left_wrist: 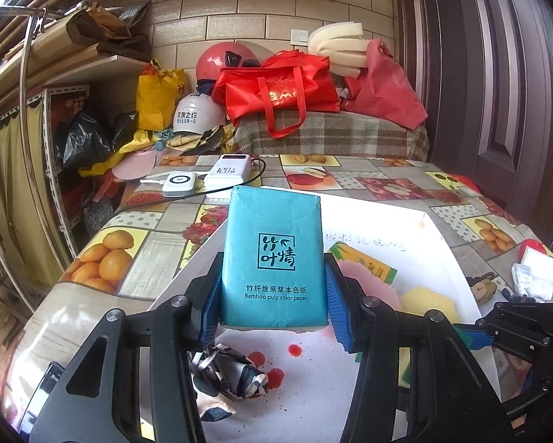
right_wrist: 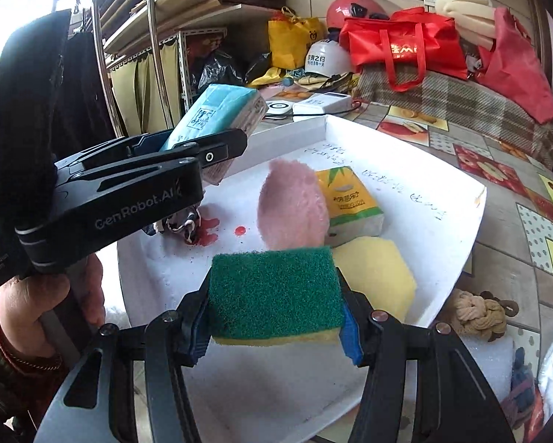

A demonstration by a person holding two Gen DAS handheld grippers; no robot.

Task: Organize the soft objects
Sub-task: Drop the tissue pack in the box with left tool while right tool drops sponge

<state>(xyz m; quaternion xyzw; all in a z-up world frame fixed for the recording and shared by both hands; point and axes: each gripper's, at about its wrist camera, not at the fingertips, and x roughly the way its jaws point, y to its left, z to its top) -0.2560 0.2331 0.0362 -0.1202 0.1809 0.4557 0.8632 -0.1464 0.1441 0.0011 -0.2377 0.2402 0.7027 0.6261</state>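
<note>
My left gripper (left_wrist: pixel 274 306) is shut on a teal tissue pack (left_wrist: pixel 274 254) and holds it above the white tray (left_wrist: pixel 380 214); pack and gripper also show in the right wrist view (right_wrist: pixel 217 114). My right gripper (right_wrist: pixel 276 328) is shut on a green-and-yellow scouring sponge (right_wrist: pixel 274 291), held over the tray's (right_wrist: pixel 424 192) near part. In the tray lie a pink fluffy pad (right_wrist: pixel 291 206), a yellow tissue pack (right_wrist: pixel 350 199), a yellow sponge (right_wrist: pixel 380 277) and a crumpled patterned cloth (left_wrist: pixel 225 380).
Two white power banks (left_wrist: pixel 217 177) with cables lie beyond the tray. A knotted rope (right_wrist: pixel 476 313) and white packets (left_wrist: pixel 535 277) lie right of the tray. Bags and helmets (left_wrist: pixel 276 88) crowd the back. A rack (right_wrist: pixel 158 70) stands at left.
</note>
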